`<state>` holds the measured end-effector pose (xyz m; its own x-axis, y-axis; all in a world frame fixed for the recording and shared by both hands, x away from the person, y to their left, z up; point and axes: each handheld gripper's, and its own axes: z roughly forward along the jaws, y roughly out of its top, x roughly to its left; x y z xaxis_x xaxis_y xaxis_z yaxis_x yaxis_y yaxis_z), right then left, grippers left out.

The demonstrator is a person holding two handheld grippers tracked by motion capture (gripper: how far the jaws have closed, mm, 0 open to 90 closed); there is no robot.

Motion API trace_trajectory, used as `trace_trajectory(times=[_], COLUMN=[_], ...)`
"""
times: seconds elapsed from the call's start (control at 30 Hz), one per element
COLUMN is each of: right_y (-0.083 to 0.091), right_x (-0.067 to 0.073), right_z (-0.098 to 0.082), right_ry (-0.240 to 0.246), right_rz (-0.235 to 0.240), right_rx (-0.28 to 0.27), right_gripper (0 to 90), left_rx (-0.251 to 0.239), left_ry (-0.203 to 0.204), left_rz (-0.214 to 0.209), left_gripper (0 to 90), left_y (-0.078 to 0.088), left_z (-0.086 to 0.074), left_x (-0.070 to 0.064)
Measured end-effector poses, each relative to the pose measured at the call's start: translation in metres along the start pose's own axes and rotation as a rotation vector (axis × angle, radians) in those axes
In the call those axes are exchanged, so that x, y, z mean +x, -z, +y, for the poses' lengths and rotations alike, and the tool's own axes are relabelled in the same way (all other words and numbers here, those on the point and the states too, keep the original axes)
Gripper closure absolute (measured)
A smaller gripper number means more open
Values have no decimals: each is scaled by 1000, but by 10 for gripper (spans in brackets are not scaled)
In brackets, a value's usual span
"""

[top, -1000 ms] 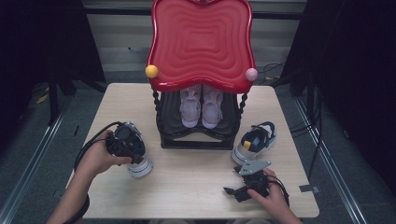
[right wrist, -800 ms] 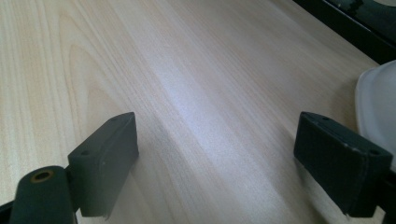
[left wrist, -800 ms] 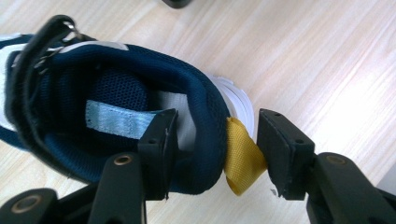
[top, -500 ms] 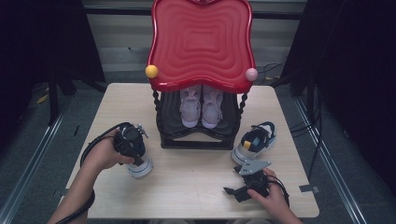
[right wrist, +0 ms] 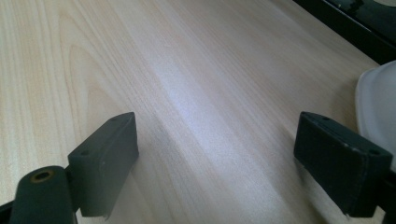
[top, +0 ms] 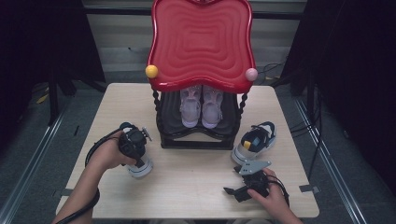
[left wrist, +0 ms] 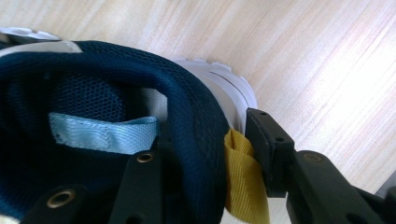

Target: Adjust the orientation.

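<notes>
So the left gripper [top: 133, 145] is sitting right on top of the left shoe [top: 139, 167], near the front-left of the desk [top: 196, 186]. In the left gripper view you can see how it lines up: one of the jaws is down inside the shoe opening, the other is outside, behind the heel, with the padded navy collar [left wrist: 196, 121] and the yellow pull tab [left wrist: 240, 177] sandwiched between them. The jaws have just been closing on that heel wall and look to be about touching it, though I can't say for sure they're really pinching yet. The shoe's sole is flat on the desk, with the heel toward the gripper, so I'd guess the lift goes straight up from the heel.

The right gripper [top: 243, 186] rests low at the front-right, jaws spread wide with nothing but bare desk between them. The other shoe [top: 255, 141] lies just beyond it, toe pointing away toward the rack [top: 196, 135]. That one's clearly the right hand's job.

Farther back, a pink pair [top: 201, 105] stands under the red top [top: 201, 42].
</notes>
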<state>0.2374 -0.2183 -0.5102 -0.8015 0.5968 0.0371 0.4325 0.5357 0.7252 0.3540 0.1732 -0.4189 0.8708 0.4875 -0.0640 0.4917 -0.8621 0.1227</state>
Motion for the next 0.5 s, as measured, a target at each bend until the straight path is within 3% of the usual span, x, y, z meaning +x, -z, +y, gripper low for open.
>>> trace_trajectory(times=[0.27,0.3,0.4,0.43,0.5], right_y=[0,0,0,0,0], right_x=[0,0,0,0,0], right_z=[0,0,0,0,0], right_ry=[2,2,3,3,3], right_rz=[-1,-1,-1,-1,-1], right_rx=[3,3,3,3,3], right_gripper=[132,132,132,132,132], left_rx=[18,45,48,60,47], left_ry=[-5,-32,-21,-42,-12], left_rz=[-23,-23,-25,-22,-26], left_gripper=[653,669,694,697,705], left_y=[-2,-1,-2,-2,-3], left_z=[3,4,5,5,6], left_x=[1,2,-1,0,-2])
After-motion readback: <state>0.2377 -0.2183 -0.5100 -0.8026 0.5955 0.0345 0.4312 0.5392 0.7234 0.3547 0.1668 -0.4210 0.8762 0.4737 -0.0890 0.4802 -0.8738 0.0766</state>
